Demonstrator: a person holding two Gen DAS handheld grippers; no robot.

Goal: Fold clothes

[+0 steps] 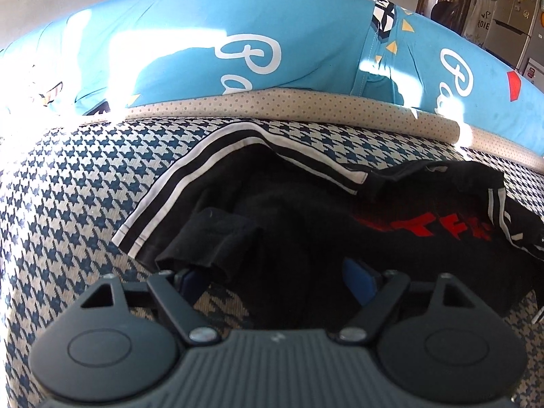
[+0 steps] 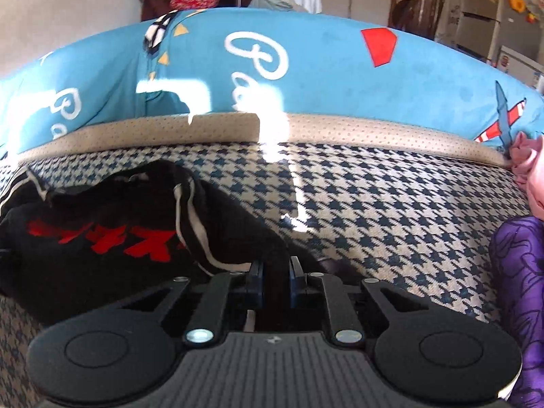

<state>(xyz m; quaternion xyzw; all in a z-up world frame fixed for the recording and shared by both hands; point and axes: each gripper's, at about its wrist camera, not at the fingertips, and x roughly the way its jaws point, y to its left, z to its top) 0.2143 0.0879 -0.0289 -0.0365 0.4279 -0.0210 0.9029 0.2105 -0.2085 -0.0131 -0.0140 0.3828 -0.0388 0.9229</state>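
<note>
A crumpled black garment (image 1: 306,210) with white stripes and red lettering lies on the houndstooth-covered surface (image 1: 68,187). My left gripper (image 1: 277,280) stands open, low over the garment's near edge. A black cuff (image 1: 210,238) lies over its left finger and bunched black cloth fills the space between the jaws. In the right wrist view the same garment (image 2: 102,238) lies at the left. My right gripper (image 2: 276,282) is shut on a fold of its black cloth, at the garment's right end beside a striped edge (image 2: 190,224).
A long blue printed cushion (image 1: 204,51) and a beige dotted band (image 1: 272,102) run along the far side. Pink cloth (image 2: 530,166) and purple flowered cloth (image 2: 520,289) lie at the right. Bare houndstooth cover (image 2: 391,210) lies between them and the garment.
</note>
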